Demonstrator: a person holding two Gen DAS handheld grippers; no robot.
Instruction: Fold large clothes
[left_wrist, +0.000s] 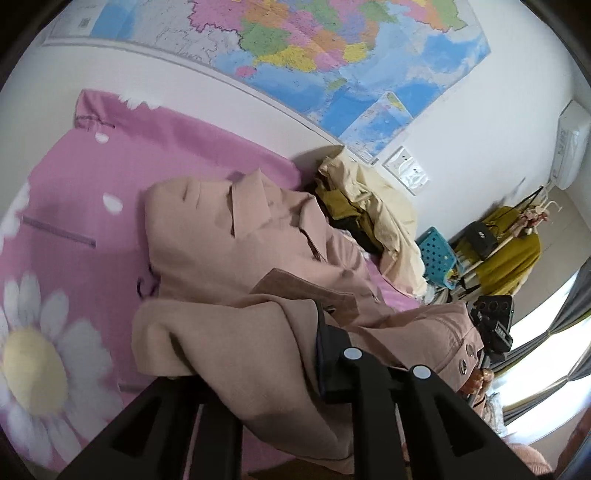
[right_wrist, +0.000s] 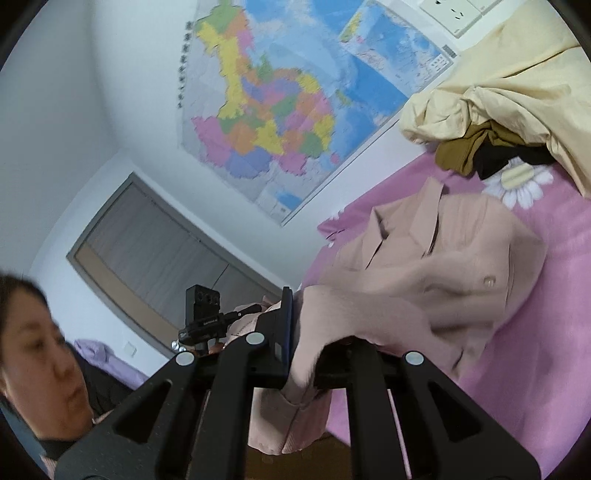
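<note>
- We see the pink coat lying on the bed, collar end toward the wall-side edge, its lower part lifted off the pink flowered bedding toward us.
- Left gripper: its fingers are pressed onto a thick bunch of the coat's cloth; one dark finger shows, the other is buried under fabric. We judge it pinching the coat.
- Right gripper: pinching a fold of the coat between its two fingers, with cloth hanging down below them.
- Progress, as a judgement: early. The coat is partly spread, lapels and a button visible, but it is bunched near us and no neat fold shows. Left to do: lay it flat, bring sleeves and sides in, fold the length.
- A heap of other clothes, cream, mustard and black, sits at the far corner of the bed by the wall, unfolded.
- Writing: the wall map carries a vertical line of characters along its side, too blurred for us to read. White lettering on the other gripper's camera unit is too small to read.
</note>
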